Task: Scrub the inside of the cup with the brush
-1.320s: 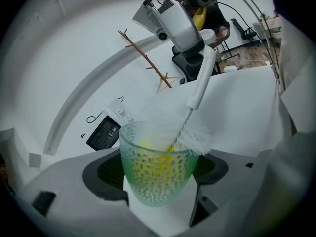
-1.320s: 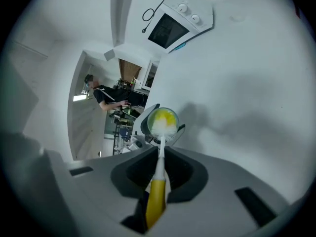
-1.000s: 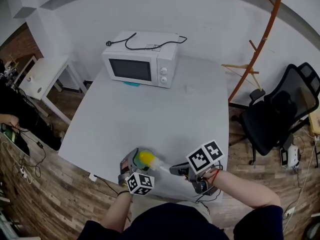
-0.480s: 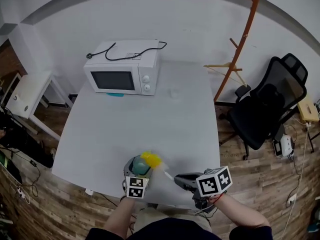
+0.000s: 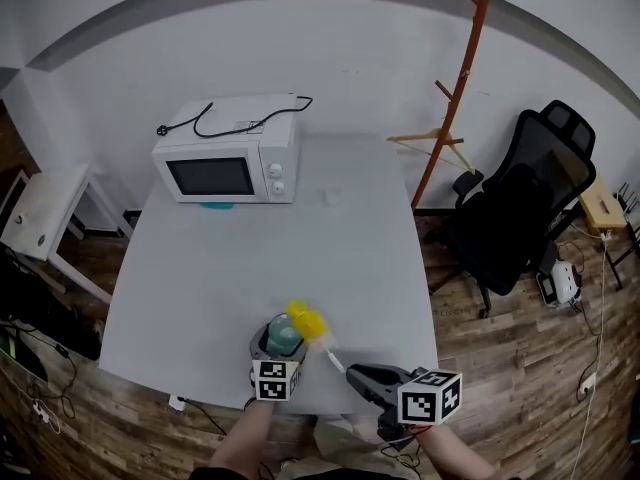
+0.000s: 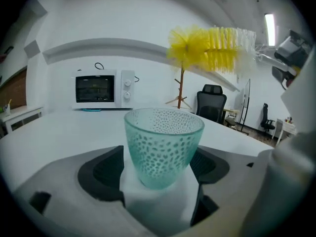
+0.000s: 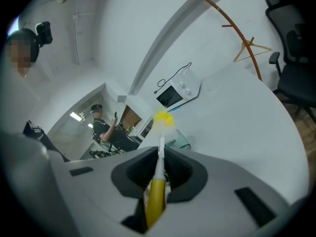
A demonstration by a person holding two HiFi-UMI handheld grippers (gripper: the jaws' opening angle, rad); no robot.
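In the left gripper, the cup is pale teal glass, dimpled with dots. Above it, the brush shows yellow bristles, then white.

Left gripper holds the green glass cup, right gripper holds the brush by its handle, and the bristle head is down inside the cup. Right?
Not quite. The bristle head is in the air above the rim of the cup, not inside it, as the left gripper view shows. The left gripper does hold the cup, and the right gripper the brush handle.
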